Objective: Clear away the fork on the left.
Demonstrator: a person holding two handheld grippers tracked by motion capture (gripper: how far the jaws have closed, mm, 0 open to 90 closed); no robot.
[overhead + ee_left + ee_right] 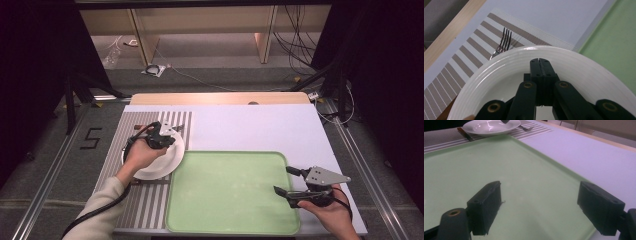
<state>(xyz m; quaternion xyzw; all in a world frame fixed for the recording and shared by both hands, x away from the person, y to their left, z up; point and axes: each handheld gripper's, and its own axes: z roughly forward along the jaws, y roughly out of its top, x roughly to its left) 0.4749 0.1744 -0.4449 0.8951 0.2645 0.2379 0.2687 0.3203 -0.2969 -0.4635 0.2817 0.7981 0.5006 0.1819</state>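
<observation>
I see the left hand-held gripper [167, 131] over the white plate [167, 162], jaws pressed together with nothing between them. A fork [503, 42] lies just beyond its tips on the striped placemat [150, 200] (handle hidden under the plate rim). To its right, the green tray [225, 192] sits on the desk [260, 125]. The right hand-held gripper [287, 180] hovers at the tray's right edge, jaws spread wide and empty.

Glossy white plate [584, 75], shiny metal fork [503, 42], matt green tray [461, 170]
</observation>
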